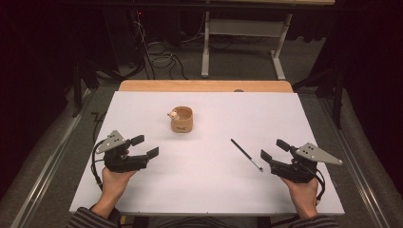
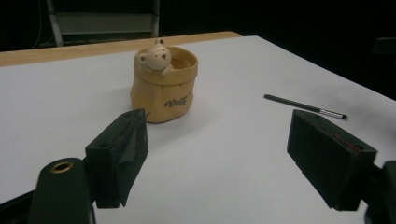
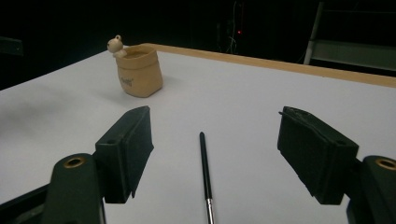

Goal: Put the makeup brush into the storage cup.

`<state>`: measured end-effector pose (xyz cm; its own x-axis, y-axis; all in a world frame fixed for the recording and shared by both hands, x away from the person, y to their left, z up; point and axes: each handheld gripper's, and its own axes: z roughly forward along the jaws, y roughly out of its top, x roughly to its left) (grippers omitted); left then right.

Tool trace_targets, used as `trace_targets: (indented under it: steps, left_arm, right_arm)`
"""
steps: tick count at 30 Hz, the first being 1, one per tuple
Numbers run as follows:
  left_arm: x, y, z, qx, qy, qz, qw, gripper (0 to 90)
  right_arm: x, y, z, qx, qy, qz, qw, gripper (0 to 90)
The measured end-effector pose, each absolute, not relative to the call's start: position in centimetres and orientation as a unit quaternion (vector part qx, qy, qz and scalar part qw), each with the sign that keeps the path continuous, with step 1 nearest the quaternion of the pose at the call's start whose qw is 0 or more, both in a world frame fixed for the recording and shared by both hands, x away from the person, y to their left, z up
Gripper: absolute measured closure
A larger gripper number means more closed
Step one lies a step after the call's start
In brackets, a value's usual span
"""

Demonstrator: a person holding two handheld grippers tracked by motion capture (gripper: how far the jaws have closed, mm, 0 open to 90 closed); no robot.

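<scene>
Slim black pen with a silver tip (image 1: 246, 155) lies on the white table (image 1: 204, 190) toward its right edge, just beyond the right hand-held gripper (image 1: 274, 150), jaws spread, empty. Left hand-held gripper (image 1: 145, 146) likewise agape. Tan bear-trimmed pot (image 1: 182, 119) stands mid-table.

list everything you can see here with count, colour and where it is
pot: one, tan, bear figure on its rim, upright on the far middle of the sheet
pen: one, black with a silver end, flat on the sheet, ahead of the right gripper
sheet: one, white, covering the table
table: one, wooden, edge showing at the far side
left gripper: one, black, open, near left
right gripper: one, black, open, near right
</scene>
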<state>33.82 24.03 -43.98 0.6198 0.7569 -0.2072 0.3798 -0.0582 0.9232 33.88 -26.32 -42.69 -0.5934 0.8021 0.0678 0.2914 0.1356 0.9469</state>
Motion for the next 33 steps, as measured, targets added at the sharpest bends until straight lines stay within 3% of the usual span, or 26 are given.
trace_targets:
  steps: [33]
  left_arm:
    - [33.8,23.9,-44.0,0.712,0.398,0.166,0.554,21.3]
  right_arm:
    - [36.8,-23.4,-42.1,0.371,0.731,0.527,0.224,29.7]
